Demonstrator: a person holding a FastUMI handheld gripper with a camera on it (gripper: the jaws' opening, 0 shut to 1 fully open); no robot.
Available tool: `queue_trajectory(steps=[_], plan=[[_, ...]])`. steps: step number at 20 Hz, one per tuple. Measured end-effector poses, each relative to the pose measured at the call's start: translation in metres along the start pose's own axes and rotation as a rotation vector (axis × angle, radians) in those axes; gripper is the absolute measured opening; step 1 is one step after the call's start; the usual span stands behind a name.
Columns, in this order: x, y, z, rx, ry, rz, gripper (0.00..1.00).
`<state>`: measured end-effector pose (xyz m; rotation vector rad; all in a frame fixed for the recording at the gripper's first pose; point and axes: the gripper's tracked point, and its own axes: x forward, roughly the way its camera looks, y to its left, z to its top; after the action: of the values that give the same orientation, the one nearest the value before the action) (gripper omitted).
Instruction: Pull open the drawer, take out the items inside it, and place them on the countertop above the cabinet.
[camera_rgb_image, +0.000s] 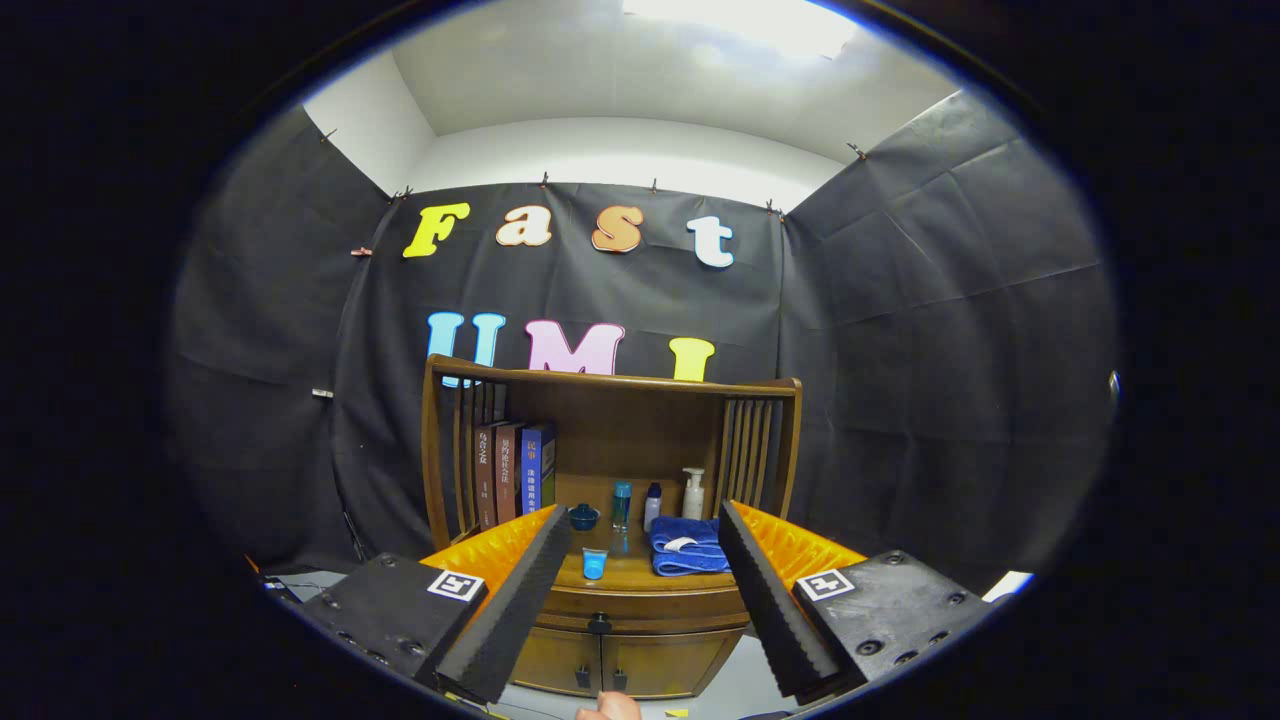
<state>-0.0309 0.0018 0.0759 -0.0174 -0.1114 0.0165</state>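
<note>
Tongs (633, 600) spread wide, gripping nothing, held off from cabinet (625, 655). Drawer (640, 607) between fingers, shut, dark knob (599, 624) at middle. Contents hidden. Wooden surface (620, 572) above bears blue cup (594, 563), folded terry towel (690, 546), small bowl (583, 516), bottles (652, 505). Fits either drawer still to be opened or emptied and closed again. Books (512, 470) upright on shelf.

Camera rides the tool (635, 590), facing the cabinet (620, 640).
</note>
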Motion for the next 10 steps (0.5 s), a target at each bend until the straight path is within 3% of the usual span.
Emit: queue_trajectory(steps=[10], plan=[[0.0006,-0.0001,0.0003,0.004,-0.004,0.005,0.98]])
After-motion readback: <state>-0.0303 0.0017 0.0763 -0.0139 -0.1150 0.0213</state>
